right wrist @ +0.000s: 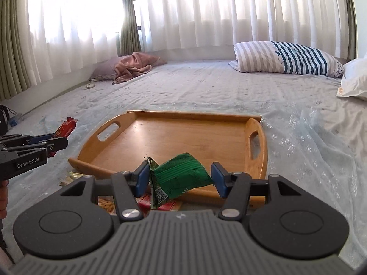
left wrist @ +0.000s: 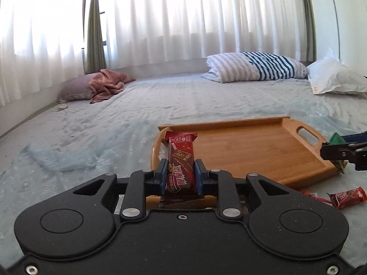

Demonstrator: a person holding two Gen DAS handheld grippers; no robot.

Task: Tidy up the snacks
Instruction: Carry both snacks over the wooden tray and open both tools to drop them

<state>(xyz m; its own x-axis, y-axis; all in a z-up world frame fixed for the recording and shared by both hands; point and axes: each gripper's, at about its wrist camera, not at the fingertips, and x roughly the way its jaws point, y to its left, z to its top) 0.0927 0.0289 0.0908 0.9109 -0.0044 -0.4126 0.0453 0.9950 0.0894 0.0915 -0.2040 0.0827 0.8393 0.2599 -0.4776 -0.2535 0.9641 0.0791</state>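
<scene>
A red wafer bar (left wrist: 181, 160) stands upright between the blue pads of my left gripper (left wrist: 181, 175), which is shut on it above the near left corner of the wooden tray (left wrist: 252, 146). My right gripper (right wrist: 180, 178) is shut on a crumpled green snack packet (right wrist: 181, 175), held over the near rim of the same wooden tray (right wrist: 174, 135). In the left wrist view the right gripper (left wrist: 337, 154) shows at the tray's right edge with the green packet (left wrist: 336, 139). The right wrist view catches the left gripper (right wrist: 55, 144) at the left, carrying the red bar (right wrist: 65, 128).
More red snack packets (left wrist: 344, 197) lie on the bedsheet right of the tray. Other snack wrappers (right wrist: 160, 202) lie under my right gripper. A striped pillow (right wrist: 286, 59), a white pillow (left wrist: 335, 80) and a pink blanket (left wrist: 107, 84) lie at the bed's far side before curtains.
</scene>
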